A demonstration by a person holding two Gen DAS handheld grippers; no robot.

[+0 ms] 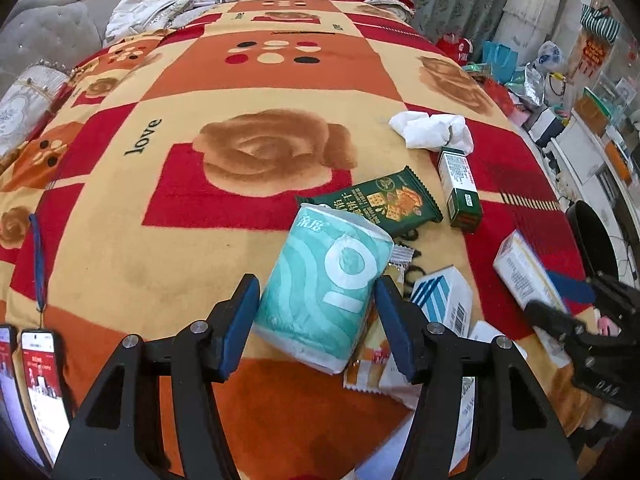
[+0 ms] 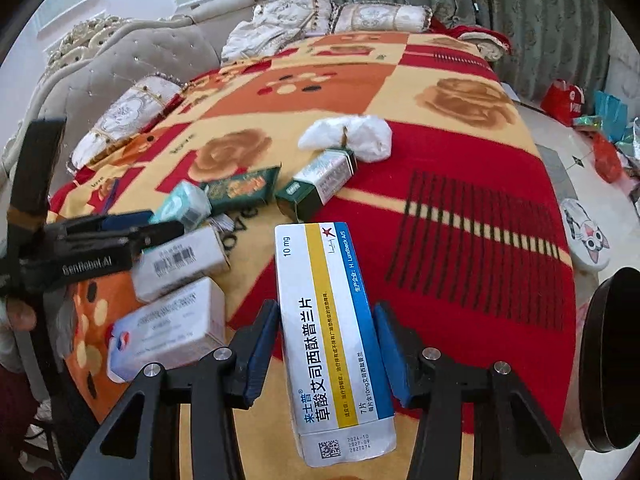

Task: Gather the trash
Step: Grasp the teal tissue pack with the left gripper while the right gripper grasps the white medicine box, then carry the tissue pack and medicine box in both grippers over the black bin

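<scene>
On the patterned blanket (image 1: 168,208) lies a teal tissue pack (image 1: 324,292). My left gripper (image 1: 316,284) is open, with its blue pads close on either side of the pack. A white medicine box (image 2: 332,340) with yellow and blue stripes sits in my right gripper (image 2: 326,308), which is shut on it and holds it above the blanket. The left wrist view shows that box (image 1: 524,272) at the right, in the right gripper (image 1: 560,300). Loose trash lies around: a green cracker packet (image 1: 384,204), a green-white carton (image 1: 460,192), crumpled white paper (image 1: 432,130), a blue-striped box (image 1: 444,296) and an orange wrapper (image 1: 368,364).
Another white box (image 2: 172,320) lies at the bed's near left edge. Two lit phones (image 1: 40,380) hang at the lower left. A black round container (image 2: 612,360) stands off the bed at the right. Pillows (image 2: 360,16) line the far end, and bags (image 1: 500,60) clutter the floor.
</scene>
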